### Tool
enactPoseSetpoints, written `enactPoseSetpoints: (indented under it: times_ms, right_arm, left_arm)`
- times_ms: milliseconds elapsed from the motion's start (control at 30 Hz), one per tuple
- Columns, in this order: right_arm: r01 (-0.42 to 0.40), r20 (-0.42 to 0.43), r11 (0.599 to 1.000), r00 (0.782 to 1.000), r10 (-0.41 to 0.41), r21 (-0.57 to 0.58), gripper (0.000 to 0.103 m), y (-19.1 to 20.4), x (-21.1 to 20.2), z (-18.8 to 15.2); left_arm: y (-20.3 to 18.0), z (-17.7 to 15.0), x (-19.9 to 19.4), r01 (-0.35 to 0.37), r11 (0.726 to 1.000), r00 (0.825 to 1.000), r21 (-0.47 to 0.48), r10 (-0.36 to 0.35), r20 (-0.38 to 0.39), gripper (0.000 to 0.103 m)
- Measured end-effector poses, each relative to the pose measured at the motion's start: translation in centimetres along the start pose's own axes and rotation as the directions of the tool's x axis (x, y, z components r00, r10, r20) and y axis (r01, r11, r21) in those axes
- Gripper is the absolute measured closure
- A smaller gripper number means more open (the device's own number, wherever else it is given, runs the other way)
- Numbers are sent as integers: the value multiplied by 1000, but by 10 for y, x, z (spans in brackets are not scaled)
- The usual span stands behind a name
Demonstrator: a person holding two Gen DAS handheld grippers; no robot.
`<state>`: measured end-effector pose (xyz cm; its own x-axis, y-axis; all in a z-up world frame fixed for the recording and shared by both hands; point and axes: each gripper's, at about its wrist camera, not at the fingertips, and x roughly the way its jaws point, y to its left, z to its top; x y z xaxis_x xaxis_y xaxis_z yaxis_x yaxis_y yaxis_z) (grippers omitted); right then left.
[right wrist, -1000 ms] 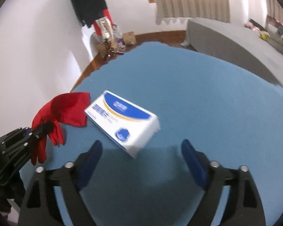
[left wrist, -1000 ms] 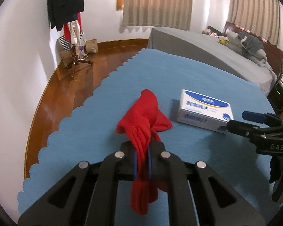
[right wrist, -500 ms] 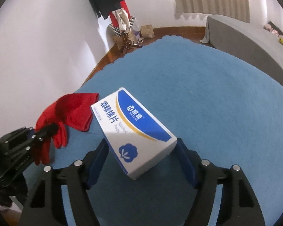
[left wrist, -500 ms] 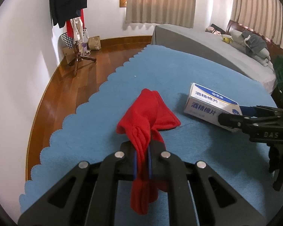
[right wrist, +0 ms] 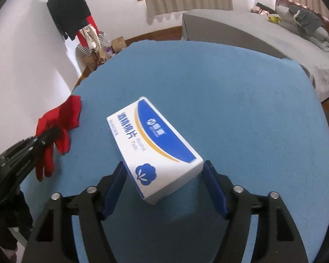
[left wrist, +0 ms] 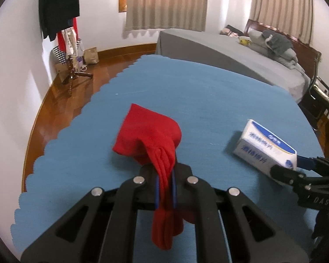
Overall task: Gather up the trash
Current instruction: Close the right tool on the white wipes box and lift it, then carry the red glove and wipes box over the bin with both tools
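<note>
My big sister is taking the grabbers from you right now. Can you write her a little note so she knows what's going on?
Left gripper: shut on the red glove, which hangs from the jaws, partly resting on the blue table cover.
Right gripper: jaws on both sides of the white and blue box of alcohol pads, box tilted up; whether the grip is firm is unclear.
Done: glove picked up, box nearly in hand.
Left: secure the box, then carry both to the trash. No bin shows in either view, so find it first.
</note>
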<state>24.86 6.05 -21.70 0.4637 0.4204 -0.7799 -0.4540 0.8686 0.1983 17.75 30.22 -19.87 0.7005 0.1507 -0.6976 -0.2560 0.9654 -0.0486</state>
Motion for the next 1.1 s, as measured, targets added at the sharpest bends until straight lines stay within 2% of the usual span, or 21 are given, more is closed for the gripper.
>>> enactPoseSetpoints:
  times_ms: [67,200,233,267,300,433,567,733,1100]
  right_arm:
    - [-10,9,1000,1000,10,-9,16,-2,2,2]
    - [-7,10,997,1000,8,-78,16,5,15,8]
    - [1,12,996,1000,0,-92,18,8,17,8]
    - [10,16,995,1000,-9,-99,27,12,17,7]
    - [14,20,995,1000,-12,-103,30,12,17,7]
    - [-1,29,998,1000,3,-70,34,9,7,4]
    - [20,65,1000,998,-21,5,35,-9,-23,-2]
    - [24,129,998,991,-31,57,37,-23,-67,-3]
    - [94,235,988,964,-120,122,38,-53,-161,-20]
  left_arm:
    - [-5,-1,-1,5,1000,1000,4,-5,-1,96]
    - [-10,-3,-4,6,1000,1000,10,-6,-8,96]
    - [-8,-1,-4,7,1000,1000,11,-6,-10,96]
    - [-8,-1,-4,7,1000,1000,13,-7,-11,96]
    - [-9,-2,-5,7,1000,1000,16,-7,-13,96]
    - [-15,-3,-10,13,1000,1000,20,-13,-12,96]
    - [-20,2,-19,34,999,999,19,-34,5,96]
    - [-47,8,-41,85,996,996,42,-86,36,96]
    - [-115,16,-98,213,972,970,98,-222,100,96]
